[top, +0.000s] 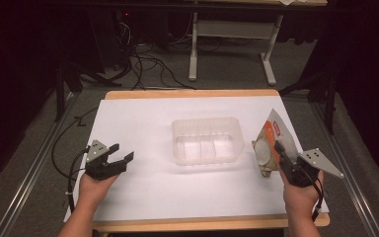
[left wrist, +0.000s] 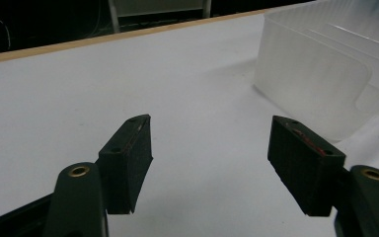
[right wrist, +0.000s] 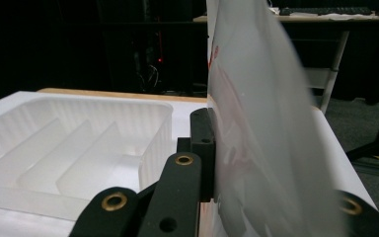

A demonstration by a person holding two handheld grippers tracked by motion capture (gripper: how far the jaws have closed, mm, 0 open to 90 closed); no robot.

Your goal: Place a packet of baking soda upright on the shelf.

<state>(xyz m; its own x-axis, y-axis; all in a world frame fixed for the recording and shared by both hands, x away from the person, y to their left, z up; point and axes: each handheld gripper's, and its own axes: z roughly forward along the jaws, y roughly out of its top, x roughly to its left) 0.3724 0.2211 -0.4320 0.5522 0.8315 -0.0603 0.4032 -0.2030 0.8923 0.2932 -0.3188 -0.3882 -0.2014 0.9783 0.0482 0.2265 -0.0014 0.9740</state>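
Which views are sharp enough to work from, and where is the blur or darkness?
High view: the white table cover is evenly lit, the room behind dark, and the clear plastic tray shows pale with low contrast. Left gripper view: the fingers are crisp and the tray's wall soft. Right gripper view: the snack packet is smeared and out of focus.

Dim room, dark surround; white table [top: 143, 123] lit from above; close packet [right wrist: 261, 128] blurred
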